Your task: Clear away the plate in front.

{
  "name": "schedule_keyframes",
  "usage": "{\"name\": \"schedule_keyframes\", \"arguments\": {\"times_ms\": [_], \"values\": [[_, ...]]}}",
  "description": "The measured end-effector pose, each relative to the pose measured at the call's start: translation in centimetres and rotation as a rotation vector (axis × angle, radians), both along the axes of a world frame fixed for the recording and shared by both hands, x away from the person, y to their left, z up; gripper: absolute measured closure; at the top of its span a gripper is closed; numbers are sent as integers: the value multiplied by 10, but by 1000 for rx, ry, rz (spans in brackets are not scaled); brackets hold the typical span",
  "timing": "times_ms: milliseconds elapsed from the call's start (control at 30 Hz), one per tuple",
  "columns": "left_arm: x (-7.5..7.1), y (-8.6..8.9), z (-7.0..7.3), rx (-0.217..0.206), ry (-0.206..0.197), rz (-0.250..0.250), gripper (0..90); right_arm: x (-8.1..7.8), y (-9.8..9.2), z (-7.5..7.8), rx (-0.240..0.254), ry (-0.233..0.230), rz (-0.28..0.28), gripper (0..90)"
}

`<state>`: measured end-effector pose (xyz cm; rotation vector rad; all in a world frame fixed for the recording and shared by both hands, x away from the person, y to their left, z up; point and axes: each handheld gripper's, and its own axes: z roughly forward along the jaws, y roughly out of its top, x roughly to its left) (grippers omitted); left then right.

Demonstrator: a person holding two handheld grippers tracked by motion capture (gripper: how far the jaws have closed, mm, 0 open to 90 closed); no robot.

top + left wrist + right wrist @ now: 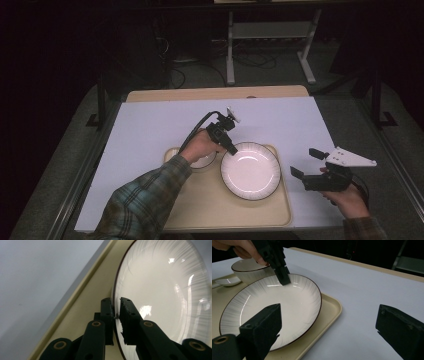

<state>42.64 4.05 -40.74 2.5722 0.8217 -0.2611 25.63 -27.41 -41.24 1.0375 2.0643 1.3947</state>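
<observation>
A white plate [250,170] with a thin dark rim lies flat on a beige tray [225,212]. My left gripper [233,149] reaches down to the plate's far-left edge. In the left gripper view the plate's rim [115,290] runs between the two jaws of this gripper [116,308], which stand a narrow gap apart, with a sliver of space beside the rim. My right gripper [305,162] hovers over the table, right of the tray, with its jaws wide apart and nothing between them [329,322]. In the right gripper view, the left gripper [283,277] touches the plate [274,310] at its far rim.
A white bowl [204,162] stands on the tray left of the plate, partly under the left hand. A small white spoon [227,281] lies beside the bowl [247,271]. The white table sheet [160,125] extends behind and to both sides of the tray.
</observation>
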Motion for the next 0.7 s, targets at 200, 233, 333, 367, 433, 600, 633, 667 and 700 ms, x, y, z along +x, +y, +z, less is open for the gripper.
{"name": "schedule_keyframes", "arguments": {"times_ms": [200, 233, 333, 367, 433, 600, 633, 667, 700], "values": [[3, 3, -4, 10, -16, 14, 779, 0, -1, 0, 2, 1, -3, 58], [4, 4, -3, -10, -14, 20, 770, 0, -1, 0, 2, 2, -3, 58], [7, 10, 3, -51, -34, 42, 756, 0, -1, 0, 1, 2, -3, 58], [7, 12, 6, -66, -43, 48, 737, 0, -1, 0, 2, 1, -2, 58], [7, 17, 12, -103, -69, 56, 699, 0, -1, 0, 1, 1, -1, 58], [0, 32, 31, -198, -148, 49, 553, 0, -1, 0, 1, 2, -2, 58], [-3, 36, 34, -216, -172, 46, 540, -1, -1, 0, 1, 2, -2, 58], [-6, 39, 37, -232, -195, 48, 517, -1, -1, 0, 1, 2, -1, 58], [-9, 43, 39, -250, -216, 49, 495, -1, -1, 0, 1, 2, -1, 58]]}}
